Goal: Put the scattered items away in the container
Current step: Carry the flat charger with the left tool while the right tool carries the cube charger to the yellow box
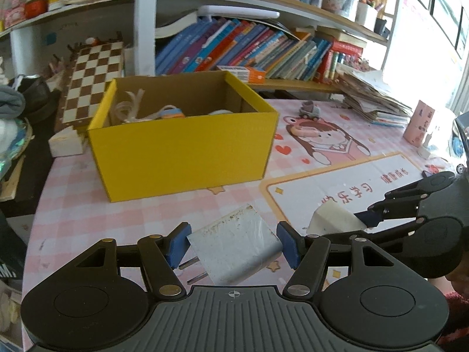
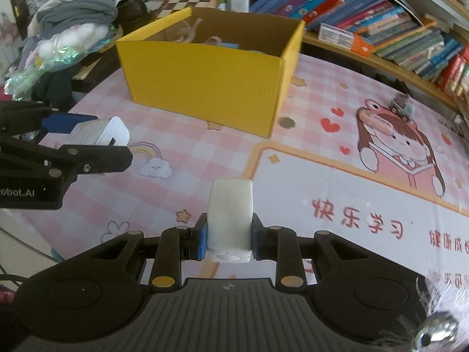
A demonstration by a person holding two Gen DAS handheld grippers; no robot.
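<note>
Charger (image 1: 234, 248): a white plug-in block is sitting clamped between the left fingers (image 1: 179, 246), prongs pointing back and to the left of the pads, its broad face turned up, held clear above the worktop (image 1: 146, 214)
White block (image 2: 230, 220): a pale oblong piece is being gripped between the right fingers (image 2: 200, 242), its long axis running straight ahead out of the pads
Left gripper (image 1: 233, 248): closed onto the charger's two sides, spread wide to take its width
Right gripper (image 2: 225, 242): closed narrow on the block's rear end
Yellow box (image 1: 181, 152): standing open-topped ahead of both pairs of fingers; for the left it is lying ahead and slightly left, for the right ahead and left
Nearer hand: the left appears to be sitting closer to the box front, in my judgement
Box contents: cords and small things are already lying inside (image 1: 140, 108)
Left view only: it is showing the prongs and the small toy car (image 1: 309, 110) beyond the box
Right view only: it is showing a coin (image 2: 286, 122) lying by the box's near corner and the charger's end face (image 2: 112, 132)
</note>
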